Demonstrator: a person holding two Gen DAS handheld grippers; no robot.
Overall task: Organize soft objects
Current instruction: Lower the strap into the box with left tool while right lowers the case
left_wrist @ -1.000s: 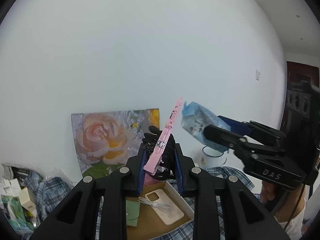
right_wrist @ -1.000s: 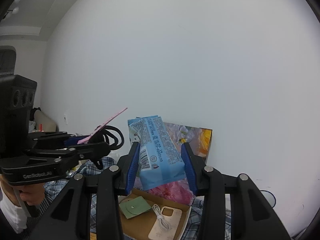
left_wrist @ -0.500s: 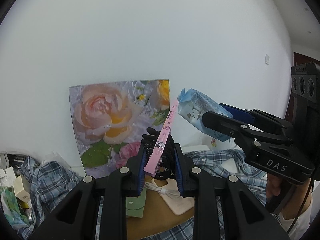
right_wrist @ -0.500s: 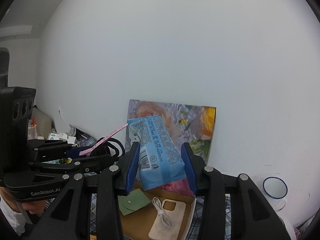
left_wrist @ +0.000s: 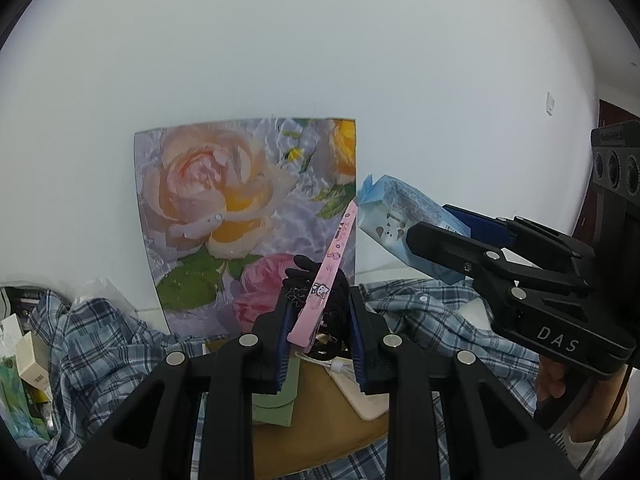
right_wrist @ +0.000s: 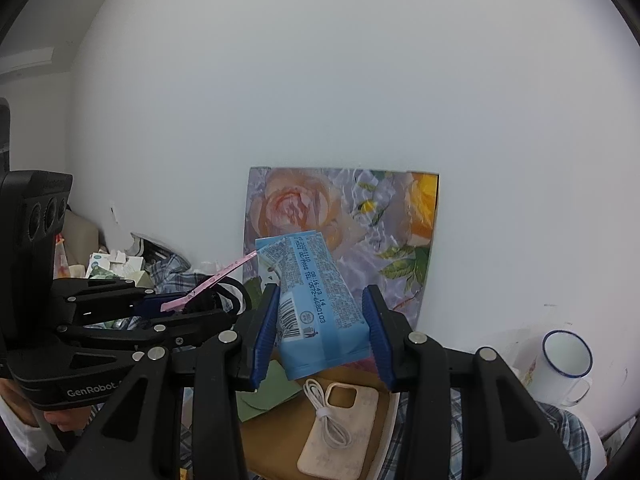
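Note:
My left gripper [left_wrist: 320, 312] is shut on a pink card of black hair ties [left_wrist: 328, 272], which sticks up and to the right above a brown cardboard tray [left_wrist: 320, 420]. In the right wrist view that left gripper [right_wrist: 192, 304] sits at the left with the pink card [right_wrist: 224, 272] pointing right. My right gripper [right_wrist: 320, 320] is shut on a light blue tissue pack [right_wrist: 316, 304], held above the tray [right_wrist: 272, 436]. From the left wrist view the right gripper [left_wrist: 440, 232] and its tissue pack [left_wrist: 396, 212] are at the right, close to the card's tip.
In the tray lie a beige phone case [right_wrist: 344, 428], a white coiled cable [right_wrist: 328, 412] and a green pouch [right_wrist: 268, 392]. A rose picture [left_wrist: 240, 208] leans on the white wall. A plaid shirt [left_wrist: 92, 340] surrounds the tray; a white mug [right_wrist: 566, 360] stands at the right, small boxes [left_wrist: 24, 356] at the left.
Both grippers have sunk and moved toward the wall, each still holding its item. The rose picture and the tray now look larger and nearer.

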